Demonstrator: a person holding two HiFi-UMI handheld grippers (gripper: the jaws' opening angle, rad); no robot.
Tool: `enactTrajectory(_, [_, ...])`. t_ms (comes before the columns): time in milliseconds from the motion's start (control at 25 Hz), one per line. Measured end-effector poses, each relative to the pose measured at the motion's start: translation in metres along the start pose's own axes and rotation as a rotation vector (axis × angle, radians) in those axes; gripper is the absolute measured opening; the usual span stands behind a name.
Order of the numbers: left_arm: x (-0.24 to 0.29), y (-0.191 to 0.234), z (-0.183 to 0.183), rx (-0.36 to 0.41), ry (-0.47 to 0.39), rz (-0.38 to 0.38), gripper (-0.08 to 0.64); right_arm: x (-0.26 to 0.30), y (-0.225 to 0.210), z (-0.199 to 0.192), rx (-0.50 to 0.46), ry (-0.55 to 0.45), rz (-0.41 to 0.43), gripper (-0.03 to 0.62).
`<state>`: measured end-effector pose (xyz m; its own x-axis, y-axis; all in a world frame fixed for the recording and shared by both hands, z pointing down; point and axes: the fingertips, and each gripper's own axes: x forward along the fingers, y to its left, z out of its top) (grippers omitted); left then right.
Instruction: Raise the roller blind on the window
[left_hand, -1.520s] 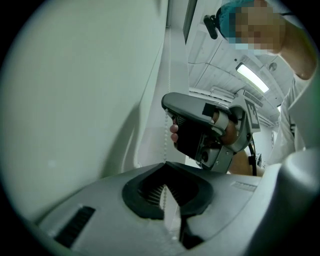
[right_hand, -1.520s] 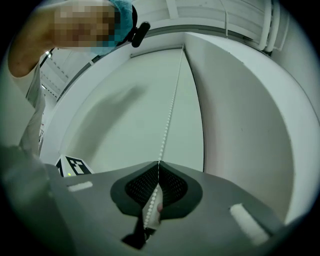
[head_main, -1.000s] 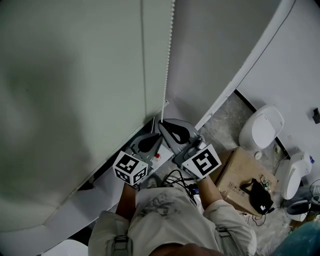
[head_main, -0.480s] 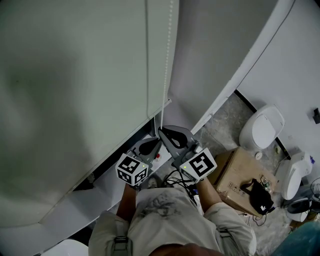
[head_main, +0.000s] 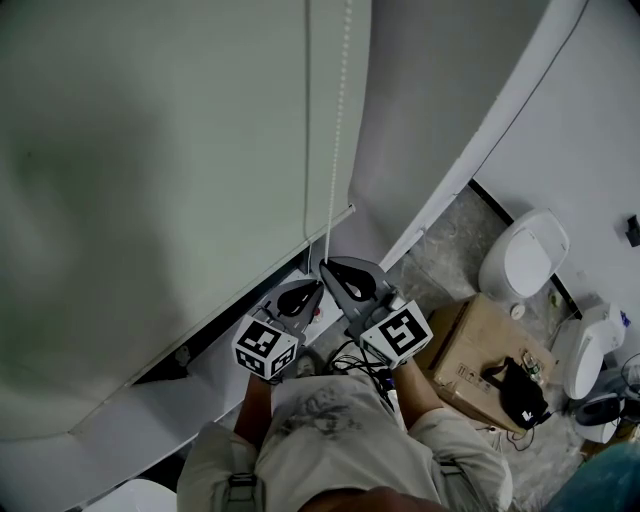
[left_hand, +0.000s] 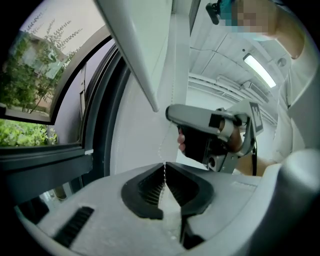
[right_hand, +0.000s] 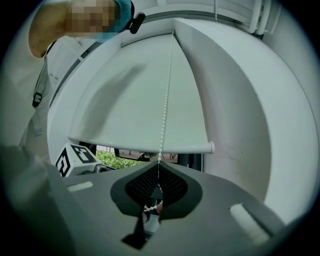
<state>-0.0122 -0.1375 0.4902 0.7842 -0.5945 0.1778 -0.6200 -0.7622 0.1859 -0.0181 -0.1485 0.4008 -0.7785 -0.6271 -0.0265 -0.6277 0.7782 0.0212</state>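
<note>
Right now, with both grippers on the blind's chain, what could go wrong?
The right gripper pinches the thin bead chain only at its jaw tips, so it might slip under pull. Slack chain loops behind those tips and could snag. The left gripper grips the same chain, possibly fighting the pull.

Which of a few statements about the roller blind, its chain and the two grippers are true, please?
1. The right gripper is closed on the white bead chain. True.
2. The white fabric roller blind is rolled all the way up. False: it hangs over most of the window, and green foliage shows only below its bottom rail.
3. The left gripper is open and clear of the chain. False: its jaws are shut on that same chain.
4. A brown cardboard box lies on the floor to the person's right. True.
</note>
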Motion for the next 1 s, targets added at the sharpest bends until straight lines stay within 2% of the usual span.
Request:
enactTrajectory(440, [-0.033, -0.037, 0.097, 0.136, -0.174, -0.046, 0.055, -0.001, -0.004, -0.003, 0.002, -0.012, -0.006, 0.012])
enactTrajectory(680, [-0.028, -0.029, 0.126, 0.175, -0.199, -0.003, 0.072, 0.0, -0.002, -0.001, 0.0, -0.017, -0.008, 0.012])
enactTrajectory(880, [-0.027, -0.017, 0.156, 0.188, -0.269, 0.033, 0.083, 0.001, -0.004, 0.003, -0.023, 0.002, -0.026, 0.011])
enactTrajectory(1000, [-0.023, -0.016, 0.173, 0.215, -0.291, 0.032, 0.084, 0.003, 0.001, 0.006, -0.05, -0.046, -0.004, 0.011])
